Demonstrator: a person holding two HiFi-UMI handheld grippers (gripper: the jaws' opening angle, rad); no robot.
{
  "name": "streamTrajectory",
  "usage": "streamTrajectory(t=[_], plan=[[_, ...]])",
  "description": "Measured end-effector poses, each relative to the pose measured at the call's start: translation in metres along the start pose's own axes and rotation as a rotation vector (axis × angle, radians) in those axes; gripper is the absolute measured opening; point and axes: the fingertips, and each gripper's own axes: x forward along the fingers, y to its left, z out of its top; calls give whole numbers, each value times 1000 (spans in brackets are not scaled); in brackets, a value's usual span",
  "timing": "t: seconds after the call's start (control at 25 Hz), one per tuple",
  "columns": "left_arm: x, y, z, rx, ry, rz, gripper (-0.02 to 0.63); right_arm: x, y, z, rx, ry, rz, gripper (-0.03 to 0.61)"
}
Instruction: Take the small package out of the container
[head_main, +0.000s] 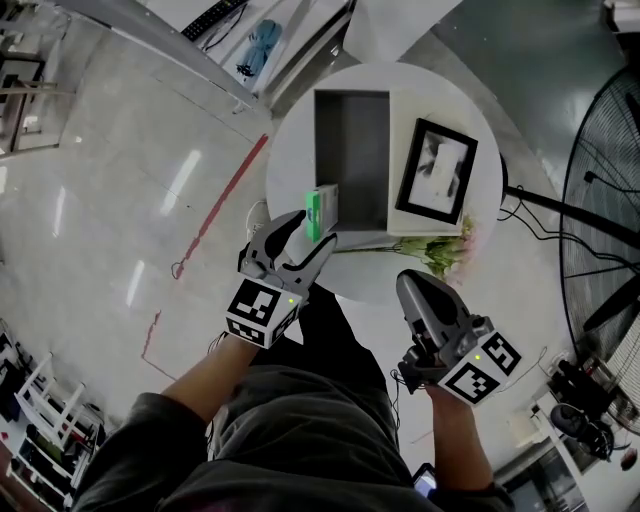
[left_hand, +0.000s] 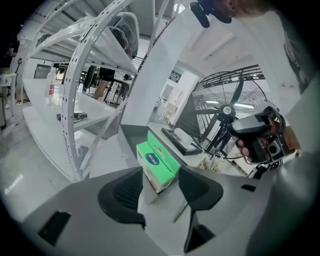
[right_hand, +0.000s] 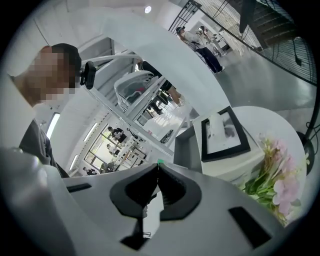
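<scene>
Nearest the person, the right gripper (right_hand: 158, 169) hangs short of the round white worktop (head_main: 297, 135). Its tongs are pressed together tip to tip with nothing between them.

The left gripper (head_main: 313, 228) reaches further, over the near edge of the worktop. Its tongs are spread wide, and the small green-and-white cardboard package (left_hand: 159, 162) stands upright between their tips. The right pad is clear of the package. The left pad is close against its side, but shows no squeeze on it.

The package stands at the near left corner of the grey rectangular open container (head_main: 352, 150). The container's wall rises just behind it. I cannot tell whether its base rests inside that corner or on the worktop just outside.

To the right of the container a black-framed picture (head_main: 437, 168) lies flat on a white block (right_hand: 235, 167). A bunch of pink flowers with green leaves (head_main: 440, 252) lies at the near right rim of the worktop.

Further right, on the floor, stands a large black wire-caged fan (head_main: 600, 200).
</scene>
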Motion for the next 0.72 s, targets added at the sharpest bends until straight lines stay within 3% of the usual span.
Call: streamTrajectory(t=[0.12,0.4,0.72], plan=[[1,3,1,19,-3,22,176,-1,-2,1,6,-1,-3,21],[1,7,8,18,18,43,124,-2,-3,5,21,-12,-5,21],[-9,8,41,109,-12,32,106,-4,4,22,28,-68,1,21]])
